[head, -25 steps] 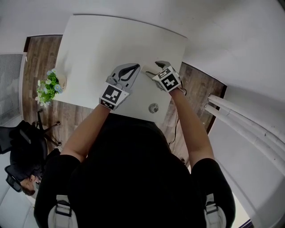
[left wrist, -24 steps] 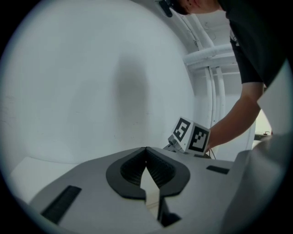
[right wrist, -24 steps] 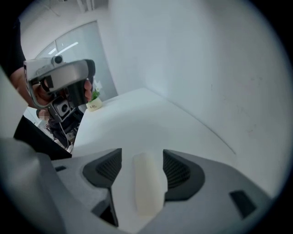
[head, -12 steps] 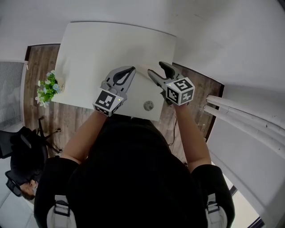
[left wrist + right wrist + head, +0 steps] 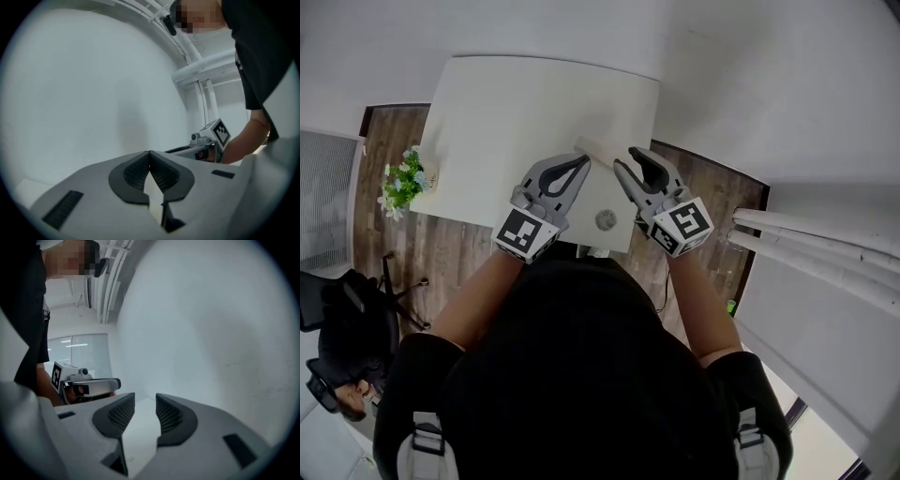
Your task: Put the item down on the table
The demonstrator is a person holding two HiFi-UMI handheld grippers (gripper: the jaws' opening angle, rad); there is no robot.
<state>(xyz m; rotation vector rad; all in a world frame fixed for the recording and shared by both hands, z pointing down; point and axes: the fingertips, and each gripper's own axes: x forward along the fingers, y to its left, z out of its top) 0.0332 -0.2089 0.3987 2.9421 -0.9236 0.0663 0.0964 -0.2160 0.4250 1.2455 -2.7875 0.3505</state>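
A small pale flat item (image 5: 594, 148) lies on the white table (image 5: 516, 112) near its right edge, just beyond both sets of fingertips and touching neither. My left gripper (image 5: 581, 161) hovers level over the table's near edge, and its jaws (image 5: 150, 152) are shut tip to tip on nothing. Beside it my right gripper (image 5: 628, 157) also points about level. Its jaws (image 5: 145, 397) have just been closing and still stand apart with nothing between them. Each gripper view shows the other gripper and the bare wall, not the item.
A round cable hole (image 5: 606, 219) sits in the table's near edge between my hands. A small flowering plant (image 5: 403, 183) stands at the table's left edge. A black chair (image 5: 342, 323) is on the floor at left, and white pipes (image 5: 811, 246) run along the right.
Both grippers have lifted off the table and drawn back toward me. The right one has swung from pointing down to about level, and its jaws have narrowed.
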